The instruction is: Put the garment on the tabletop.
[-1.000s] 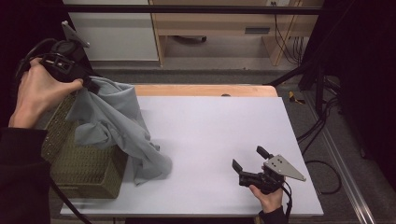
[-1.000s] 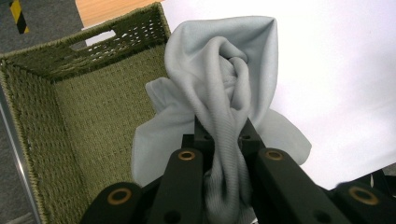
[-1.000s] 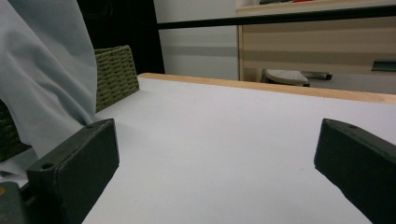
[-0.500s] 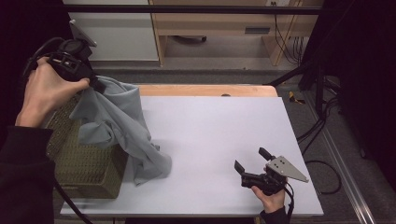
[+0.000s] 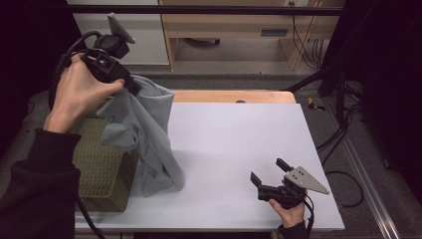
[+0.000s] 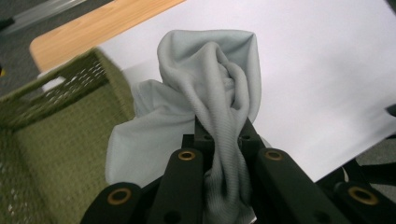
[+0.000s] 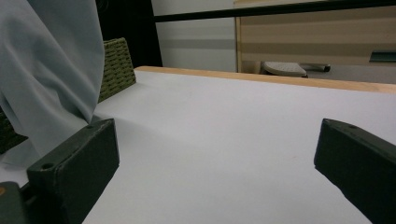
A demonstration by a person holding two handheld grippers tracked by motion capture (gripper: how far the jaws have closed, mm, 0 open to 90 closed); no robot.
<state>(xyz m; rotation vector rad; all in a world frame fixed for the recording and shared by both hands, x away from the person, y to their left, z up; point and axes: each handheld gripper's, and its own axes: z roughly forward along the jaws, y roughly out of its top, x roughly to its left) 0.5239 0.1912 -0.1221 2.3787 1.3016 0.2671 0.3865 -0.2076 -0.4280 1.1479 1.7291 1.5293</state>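
Lifted higher since a second ago, my left gripper [image 5: 133, 88] stays clenched on a bunched fold of soft, light grey knit cloth [image 5: 144, 134], which drapes limply from woven olive basket [image 5: 99, 169] onto white table [image 5: 239, 134]; my right gripper [image 5: 268, 172] rests released.

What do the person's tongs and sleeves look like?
Both tongs are black, each with two chunky, blocky jaws. The left tongs trail a thick black cable and carry a grey three-cornered plate on top; brass-coloured rings sit in the jaw arms. The right tongs have the same grey plate, dotted with small holes. The sleeves are black.
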